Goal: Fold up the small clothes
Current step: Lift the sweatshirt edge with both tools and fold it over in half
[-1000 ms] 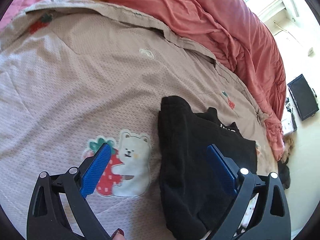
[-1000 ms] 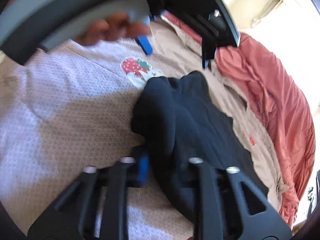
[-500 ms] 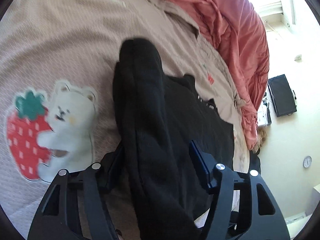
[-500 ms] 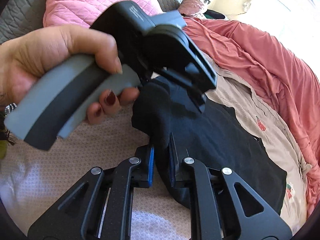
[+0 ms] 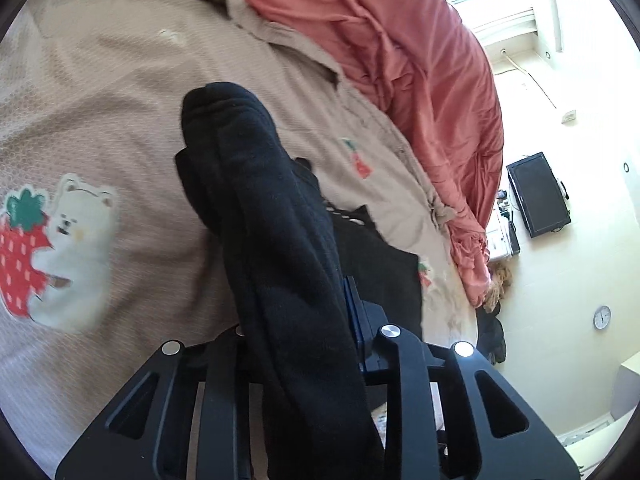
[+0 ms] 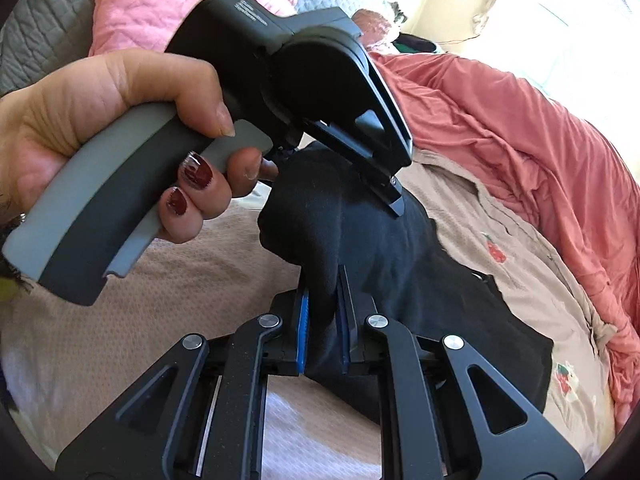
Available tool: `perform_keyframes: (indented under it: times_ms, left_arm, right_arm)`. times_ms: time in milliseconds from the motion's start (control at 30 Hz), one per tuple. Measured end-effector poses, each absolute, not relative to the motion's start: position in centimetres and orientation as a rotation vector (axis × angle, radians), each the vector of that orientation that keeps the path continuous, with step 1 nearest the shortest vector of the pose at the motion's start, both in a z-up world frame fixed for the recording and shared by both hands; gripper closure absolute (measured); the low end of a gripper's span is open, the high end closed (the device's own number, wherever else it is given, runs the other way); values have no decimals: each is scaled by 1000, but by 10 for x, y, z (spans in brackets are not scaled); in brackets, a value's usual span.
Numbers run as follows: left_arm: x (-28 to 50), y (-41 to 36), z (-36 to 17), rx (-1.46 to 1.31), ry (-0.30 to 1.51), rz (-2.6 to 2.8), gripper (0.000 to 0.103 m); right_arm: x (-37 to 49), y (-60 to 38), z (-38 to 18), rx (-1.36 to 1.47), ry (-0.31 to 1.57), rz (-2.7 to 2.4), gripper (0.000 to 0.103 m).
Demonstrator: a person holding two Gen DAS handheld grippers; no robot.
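A black garment (image 5: 260, 200) lies partly lifted on a beige bed cover (image 5: 120, 100). One thick fold of it rises between the fingers of my left gripper (image 5: 296, 312), whose jaws are closing; the blue right pad (image 5: 354, 308) presses the cloth and the left finger is hidden behind it. In the right wrist view my right gripper (image 6: 324, 320) is shut on another bunched edge of the black garment (image 6: 420, 280). A hand (image 6: 100, 128) holds the left gripper (image 6: 340, 176) just above and beyond, its fingers over the same raised fold.
The beige bed cover (image 6: 500, 220) carries a strawberry-and-bear print (image 5: 60, 248). A coral blanket (image 5: 400, 60) is heaped along its far side. A pink pillow (image 6: 160, 12) lies at the head. Beyond the bed's edge are a dark screen (image 5: 538, 194) and a wall clock (image 5: 602, 317).
My left gripper moved in over the garment and its wide jaws closed on the raised fold. My right gripper stayed shut on the cloth and lifted it.
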State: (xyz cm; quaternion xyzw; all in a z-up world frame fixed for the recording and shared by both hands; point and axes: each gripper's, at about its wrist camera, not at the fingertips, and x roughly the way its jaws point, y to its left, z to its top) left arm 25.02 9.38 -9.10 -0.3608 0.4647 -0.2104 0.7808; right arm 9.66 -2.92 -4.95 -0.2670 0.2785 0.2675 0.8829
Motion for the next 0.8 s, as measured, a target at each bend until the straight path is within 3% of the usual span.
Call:
perform_keyframes:
  times_ms: [333,600,800]
  left_arm:
    - [262,-4,-43,-592,1055,-441,79]
    - [285,-101,-39,-448,1149,-430,76]
    - [293,-165,-63,-318,1232,-415,63]
  right_arm:
    - [105,-125,-24,-339,573,470,97]
    - [121,-212,-21,-152,634,381,97]
    - [132,-263,-50,77,796,328,97]
